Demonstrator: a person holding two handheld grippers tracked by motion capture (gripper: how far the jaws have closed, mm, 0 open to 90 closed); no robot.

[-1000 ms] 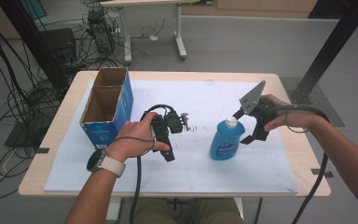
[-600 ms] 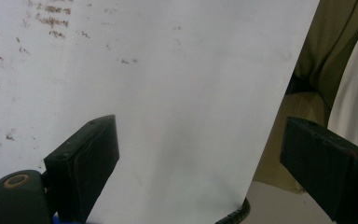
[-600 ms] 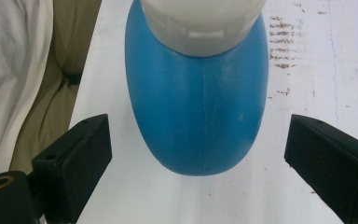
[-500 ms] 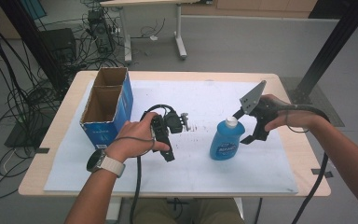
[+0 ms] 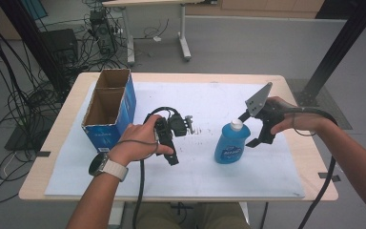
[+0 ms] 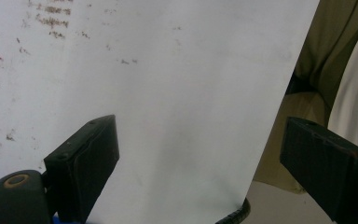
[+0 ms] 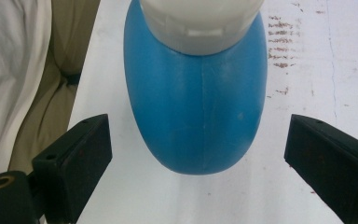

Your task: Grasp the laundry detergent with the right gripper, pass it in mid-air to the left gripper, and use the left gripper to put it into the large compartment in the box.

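Nothing has shifted: right gripper (image 5: 250, 130) still hovers beside the blue dish-soap bottle (image 5: 230, 142), jaws apart, grasp pending.

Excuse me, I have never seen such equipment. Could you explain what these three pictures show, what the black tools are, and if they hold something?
A person sits at a table covered with white paper and holds a hand tool in each hand. Each tool is a gripper with two black jaws, and a small camera rides on it.

The high view looks down from above. There the left gripper rests on the paper beside a blue cardboard box, open at the top. The right gripper is next to a blue bottle with a white cap, which stands upright.

The left gripper view looks along its own jaws: they are open over bare paper. The right gripper view shows the bottle between open jaws that do not touch it. Nothing is held.
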